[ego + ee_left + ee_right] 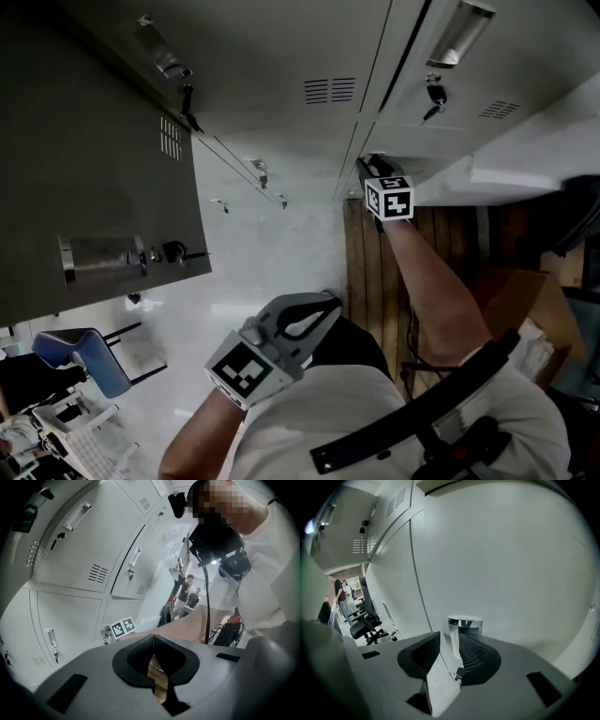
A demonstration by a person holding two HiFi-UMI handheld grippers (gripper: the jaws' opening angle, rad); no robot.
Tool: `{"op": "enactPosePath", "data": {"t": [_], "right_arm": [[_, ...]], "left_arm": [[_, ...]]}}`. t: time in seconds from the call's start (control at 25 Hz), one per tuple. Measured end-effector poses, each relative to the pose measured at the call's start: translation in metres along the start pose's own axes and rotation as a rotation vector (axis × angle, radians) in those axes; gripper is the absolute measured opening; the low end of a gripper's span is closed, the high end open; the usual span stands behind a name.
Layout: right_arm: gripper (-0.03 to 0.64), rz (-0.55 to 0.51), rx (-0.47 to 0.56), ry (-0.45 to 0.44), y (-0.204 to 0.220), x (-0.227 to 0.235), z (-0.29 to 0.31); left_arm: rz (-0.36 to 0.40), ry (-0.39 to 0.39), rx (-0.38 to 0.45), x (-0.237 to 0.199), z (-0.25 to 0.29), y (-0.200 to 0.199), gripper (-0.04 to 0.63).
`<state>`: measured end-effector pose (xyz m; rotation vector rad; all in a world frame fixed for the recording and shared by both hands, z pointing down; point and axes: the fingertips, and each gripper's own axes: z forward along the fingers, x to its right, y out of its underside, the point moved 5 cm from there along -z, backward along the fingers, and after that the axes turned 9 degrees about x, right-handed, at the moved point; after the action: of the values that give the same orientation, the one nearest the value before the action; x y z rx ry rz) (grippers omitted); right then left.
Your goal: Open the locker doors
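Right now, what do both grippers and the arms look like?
The left gripper and right gripper are grey moulded shells with dark jaw pads. Each carries a white cube printed with black square markers. The forearms are unsleeved. The person wears a white shirt with a black strap across it.

Place: probably an office locker area, though the view is dim.
Walls: banks of grey metal lockers (281, 56) with vents and keys.
Furniture: wheeled office chairs (361, 626); a blue chair (94, 361).
Floor: wooden boards (366, 281).
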<state>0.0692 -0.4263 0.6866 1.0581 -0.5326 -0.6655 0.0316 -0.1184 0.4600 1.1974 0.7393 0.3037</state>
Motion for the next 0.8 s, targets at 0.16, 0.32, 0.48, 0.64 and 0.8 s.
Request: {"op": "enactPosePath", "data": {"t": [0.16,0.32,0.48,0.64,0.8], "right_arm": [[0.106,0.021,0.006,0.025,0.006,-0.005,-0.012],[0.106,0.042,0.017,0.062,0.012,-0.009,-0.025],[0.106,0.073,0.035,0.104,0.018,-0.011,-0.037],[0.106,0.085,0.053,0.138,0.022,-0.014,-0.045],[0.106,0.095,0.055,0.170,0.027,-0.016,-0.056]], "left_arm": [[-0.002,0.010,-0.002,0.002,-0.002,0.000,0.011],[0.000,0.028,-0.011,0.006,-0.003,0.001,0.011],[0.008,0.045,-0.018,0.008,-0.005,0.000,0.011],[0.008,0.052,-0.028,0.009,-0.009,0.000,0.011],[0.010,0.063,-0.035,0.012,-0.014,0.001,0.011]]}}
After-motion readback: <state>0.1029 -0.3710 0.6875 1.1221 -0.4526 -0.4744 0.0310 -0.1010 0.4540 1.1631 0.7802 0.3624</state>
